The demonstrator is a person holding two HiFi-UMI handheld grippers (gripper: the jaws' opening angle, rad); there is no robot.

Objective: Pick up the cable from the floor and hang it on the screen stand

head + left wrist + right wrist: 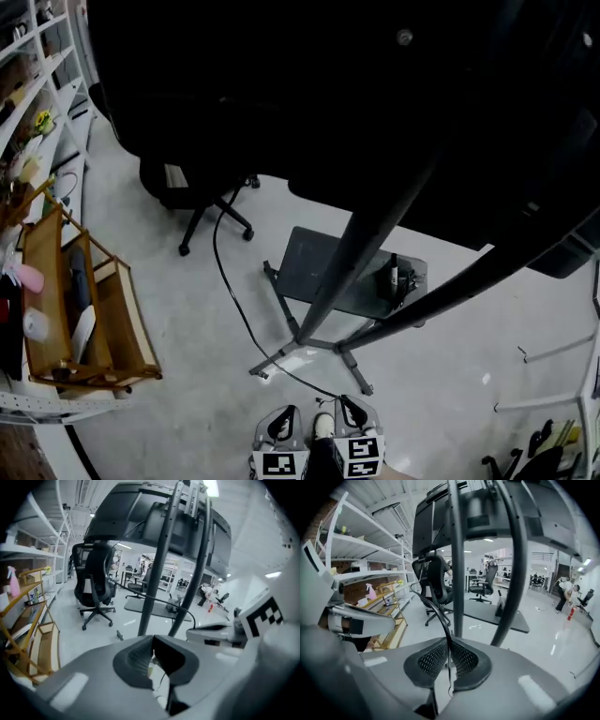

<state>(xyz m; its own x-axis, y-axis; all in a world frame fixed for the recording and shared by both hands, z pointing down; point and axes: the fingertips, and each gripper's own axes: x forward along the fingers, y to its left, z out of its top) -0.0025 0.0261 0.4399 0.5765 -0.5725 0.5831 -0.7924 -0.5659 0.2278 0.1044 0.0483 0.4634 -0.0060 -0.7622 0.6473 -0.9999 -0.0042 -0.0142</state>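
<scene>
The right gripper (450, 642) is clamping the black cable (439, 620) between nearly closed jaws; the left gripper (152, 641) seems to be pinching its pale end. The cable is trailing across the pale glossy floor (187, 323), past the screen stand (323, 345), towards an office chair (199, 199).

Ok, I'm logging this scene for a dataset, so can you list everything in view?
screen: one, black, overhead on the stand
screen stand: one, dark grey poles, centre floor
base plate: one, dark grey, on the floor under the stand
cable: one, black, from near the chair across the floor into the right gripper
office chair: one, black, upper left
wooden rack: one, tan, left, beside the shelves
shelves: one unit, white, far left
left gripper: one, grey, bottom centre; jaws nearly together, hold unclear
right gripper: one, grey, beside it; shut on the cable
</scene>
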